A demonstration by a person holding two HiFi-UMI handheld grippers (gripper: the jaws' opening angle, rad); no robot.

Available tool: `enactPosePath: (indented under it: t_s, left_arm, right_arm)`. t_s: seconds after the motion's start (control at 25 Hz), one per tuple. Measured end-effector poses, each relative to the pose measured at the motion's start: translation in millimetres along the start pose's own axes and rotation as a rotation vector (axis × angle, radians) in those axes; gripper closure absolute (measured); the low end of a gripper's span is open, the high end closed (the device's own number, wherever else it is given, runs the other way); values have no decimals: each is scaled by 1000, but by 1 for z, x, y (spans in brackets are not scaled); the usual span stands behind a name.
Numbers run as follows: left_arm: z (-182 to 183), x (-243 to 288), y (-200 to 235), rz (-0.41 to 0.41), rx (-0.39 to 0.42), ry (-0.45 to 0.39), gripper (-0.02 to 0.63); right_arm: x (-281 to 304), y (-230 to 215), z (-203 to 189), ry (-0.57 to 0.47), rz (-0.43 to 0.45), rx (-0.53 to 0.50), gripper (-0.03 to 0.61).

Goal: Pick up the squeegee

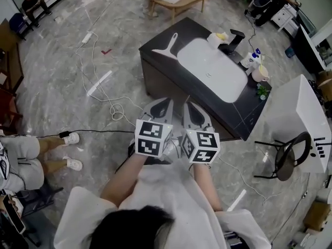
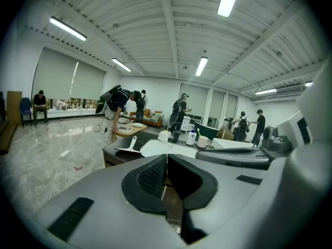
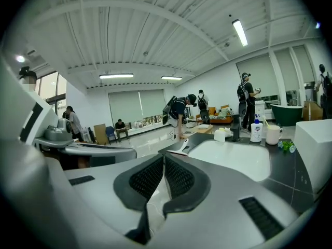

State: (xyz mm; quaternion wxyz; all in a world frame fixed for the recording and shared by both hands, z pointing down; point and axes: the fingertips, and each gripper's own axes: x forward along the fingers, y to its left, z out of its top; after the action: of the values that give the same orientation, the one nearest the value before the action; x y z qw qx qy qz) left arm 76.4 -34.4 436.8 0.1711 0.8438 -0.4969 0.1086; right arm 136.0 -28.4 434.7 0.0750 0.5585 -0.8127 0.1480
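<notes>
A white squeegee (image 1: 168, 47) lies on the far left corner of the dark counter (image 1: 155, 51), handle pointing away; it also shows small in the left gripper view as the squeegee (image 2: 129, 145) and in the right gripper view as the squeegee (image 3: 180, 149). My left gripper (image 1: 165, 103) and right gripper (image 1: 190, 108) hang side by side in front of the counter's near edge, well short of the squeegee. Both have their jaws together with nothing between them.
A white sink basin (image 1: 213, 69) fills the counter's middle, with a faucet (image 1: 233, 39), soap bottle (image 1: 252, 59) and cup (image 1: 259, 73) behind it. A white block (image 1: 295, 118) and a stool (image 1: 288, 157) stand right. Cables (image 1: 111, 105) trail on the floor; a seated person's legs (image 1: 52, 152) are left.
</notes>
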Motion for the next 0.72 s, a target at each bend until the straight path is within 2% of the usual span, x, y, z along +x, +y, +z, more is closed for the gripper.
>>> enactPosePath:
  t_s: [0.12, 0.28, 0.4, 0.52, 0.64, 0.72]
  left_arm:
    - [4, 7, 0, -15, 0, -10, 588]
    - [-4, 18, -6, -46, -16, 11, 588]
    - [3, 25, -5, -55, -17, -8, 588]
    - [12, 32, 6, -49, -31, -32, 588]
    - [15, 42, 26, -33, -51, -26, 588]
    - [18, 50, 40, -21, -51, -20, 588]
  right_arm:
    - [5, -8, 9, -41, -10, 3, 551]
    - [12, -10, 11, -60, 16, 18, 551]
    - [20, -7, 17, -83, 53, 37, 551]
    - [27, -5, 22, -101, 67, 54, 551]
    - [43, -6, 21, -73, 46, 25, 551]
    - [58, -10, 22, -61, 36, 40, 551]
